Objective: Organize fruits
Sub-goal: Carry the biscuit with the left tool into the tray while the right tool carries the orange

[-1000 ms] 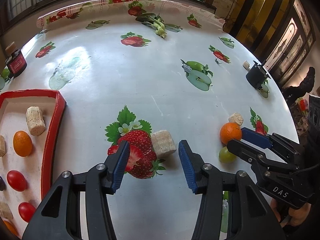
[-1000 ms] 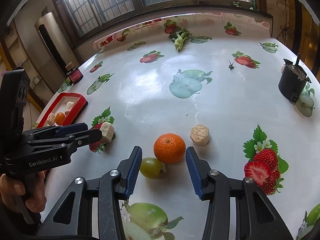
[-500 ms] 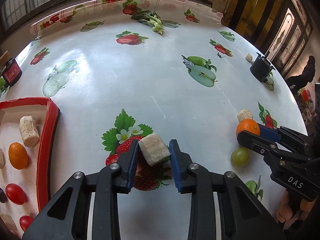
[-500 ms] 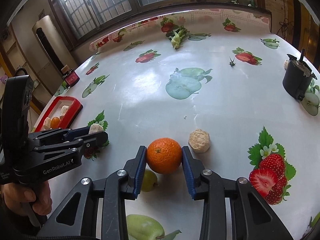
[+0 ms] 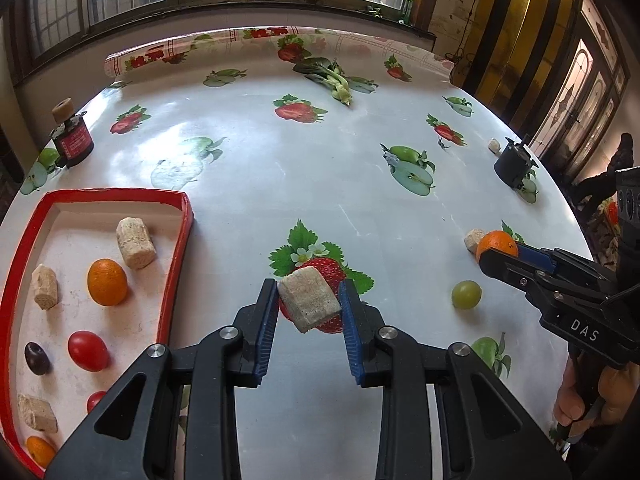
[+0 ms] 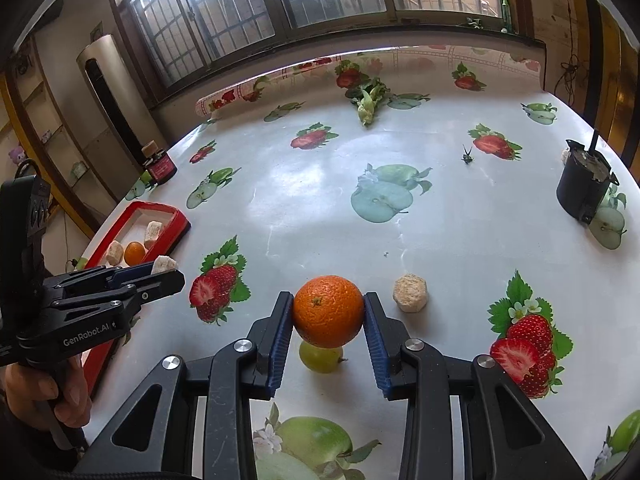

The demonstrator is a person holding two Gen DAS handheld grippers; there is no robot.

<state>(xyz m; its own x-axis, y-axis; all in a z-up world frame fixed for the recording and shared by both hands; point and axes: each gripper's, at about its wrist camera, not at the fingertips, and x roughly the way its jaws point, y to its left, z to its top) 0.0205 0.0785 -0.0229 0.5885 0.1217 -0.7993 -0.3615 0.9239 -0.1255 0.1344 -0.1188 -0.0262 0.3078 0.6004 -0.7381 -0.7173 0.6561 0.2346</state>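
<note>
1. Both grippers have closed since the earlier frame: left gripper (image 5: 308, 306) went from open around the beige block (image 5: 309, 300) to clamped on it and lifted clear of the tablecloth (image 5: 280, 184); right gripper (image 6: 328, 320) closed on the orange (image 6: 328, 311).
2. Block sits skewed, pinched near the pad tips; judged risk: it twists out during the swing to the red tray (image 5: 176, 272) at 9 o'clock.
3. Orange is round and held at its widest line; a jerk could roll it out.
4. Green grape (image 6: 322, 356) lies at 6 o'clock just under the orange; dipping low could knock it away.
5. Tray already holds 9 visible pieces; dropping from height may scatter them.
</note>
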